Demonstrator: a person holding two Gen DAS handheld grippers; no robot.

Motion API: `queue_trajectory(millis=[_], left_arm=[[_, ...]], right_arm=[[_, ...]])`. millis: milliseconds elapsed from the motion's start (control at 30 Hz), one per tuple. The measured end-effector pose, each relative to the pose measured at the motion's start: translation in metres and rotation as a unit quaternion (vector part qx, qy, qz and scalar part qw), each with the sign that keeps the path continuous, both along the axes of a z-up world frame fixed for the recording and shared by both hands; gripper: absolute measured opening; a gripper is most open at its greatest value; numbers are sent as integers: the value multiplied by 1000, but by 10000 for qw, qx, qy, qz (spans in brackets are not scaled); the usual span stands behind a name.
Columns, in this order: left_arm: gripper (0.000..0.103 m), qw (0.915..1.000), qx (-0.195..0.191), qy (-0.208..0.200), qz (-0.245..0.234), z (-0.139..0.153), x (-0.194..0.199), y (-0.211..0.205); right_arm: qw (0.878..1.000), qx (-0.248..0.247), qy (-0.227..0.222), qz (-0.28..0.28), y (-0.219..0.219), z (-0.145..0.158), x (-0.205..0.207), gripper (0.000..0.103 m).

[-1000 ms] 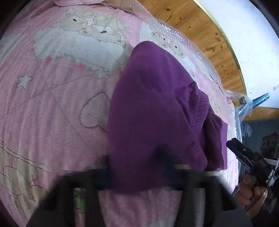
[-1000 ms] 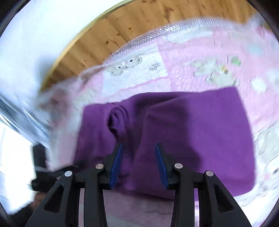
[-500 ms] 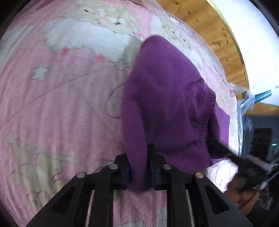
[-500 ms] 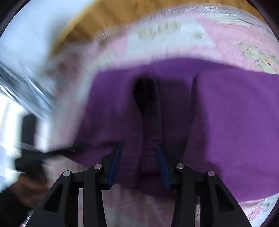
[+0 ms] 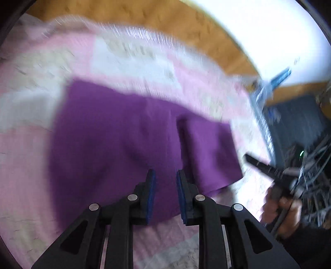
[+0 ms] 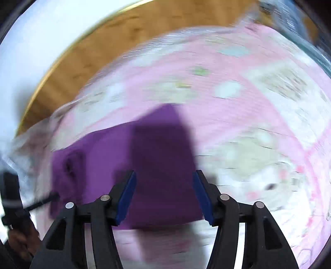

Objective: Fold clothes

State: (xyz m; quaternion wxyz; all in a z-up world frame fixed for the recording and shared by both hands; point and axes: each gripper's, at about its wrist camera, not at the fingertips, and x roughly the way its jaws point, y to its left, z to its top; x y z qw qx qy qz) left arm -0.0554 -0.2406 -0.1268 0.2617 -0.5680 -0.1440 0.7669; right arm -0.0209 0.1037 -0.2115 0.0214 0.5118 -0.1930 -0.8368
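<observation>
Left hand-held gripper (image 5: pixel 165 193) has released the purple garment (image 5: pixel 115 144), jaws narrowly apart; right hand-held gripper (image 6: pixel 164 193) now wide.

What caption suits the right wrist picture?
Open right gripper above a folded purple knit garment on a pink patterned quilt.

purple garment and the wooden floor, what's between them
Pink patterned quilt, edged with clear plastic, separates the purple garment from the wooden floor, in both wrist views.

Both my views are smeared by motion blur, with fisheye bending at the rims; daylight blows out the white wall (image 5: pixel 269 37).
</observation>
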Motion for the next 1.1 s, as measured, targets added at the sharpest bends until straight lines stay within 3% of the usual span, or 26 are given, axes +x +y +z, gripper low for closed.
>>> queue_trajectory(millis=[33, 133, 200, 300, 333, 400, 500, 600, 700, 767, 800, 867, 900, 1000, 1067, 1100], left_arm=[[24, 9984, -475, -296, -117, -28, -1, 13], [24, 9982, -482, -322, 155, -40, -1, 13], [24, 9955, -838, -443, 6, -31, -6, 23], [24, 9926, -1200, -165, -106, -3, -9, 48], [24, 9918, -1273, -58, -129, 7, -11, 61], [25, 9913, -1289, 83, -235, 24, -19, 92], [40, 9924, -1120, 184, -484, 44, -33, 149], [53, 9907, -723, -21, -1150, 46, -53, 231], [53, 9767, -758, -549, -1932, 24, -69, 307], [53, 9673, -1205, -681, -2125, 6, -67, 327], [51, 9621, -1502, -700, -2166, -4, -66, 332], [14, 9549, -1934, -531, -2190, -15, -62, 334], [11, 9533, -2070, -343, -2174, -16, -59, 329], [10, 9669, -1727, -95, -1875, 10, -52, 289], [9, 9865, -1039, -122, -1258, 54, -47, 223], [9, 9920, -821, -80, -959, 63, -46, 188]], right_arm=[[9998, -47, -167, 12, 8, -10, 0, 58], [9988, -358, -265, 203, 17, -25, 3, 59], [9968, -607, -196, 488, 14, -29, 5, 60], [9943, -757, -187, 732, 7, -31, 9, 59], [9942, -693, -174, 806, 5, -31, 10, 49], [9942, -527, -102, 937, 1, -28, 12, 14], [9937, -121, 185, 1102, -7, -12, 14, 12], [9875, 399, 619, 1394, -21, 13, 25, 12], [9757, 831, 1045, 1740, -41, 32, 34, 12], [9708, 927, 1181, 1872, -50, 39, 35, 12], [9682, 975, 1249, 1938, -55, 42, 36, 12], [9678, 846, 1275, 1998, -57, 44, 35, 12], [9666, 716, 1346, 2060, -58, 47, 37, 13], [9584, 251, 1648, 2316, -62, 65, 47, 21], [9503, -92, 1770, 2558, -67, 80, 56, 35], [9465, -228, 1795, 2672, -71, 87, 60, 41]])
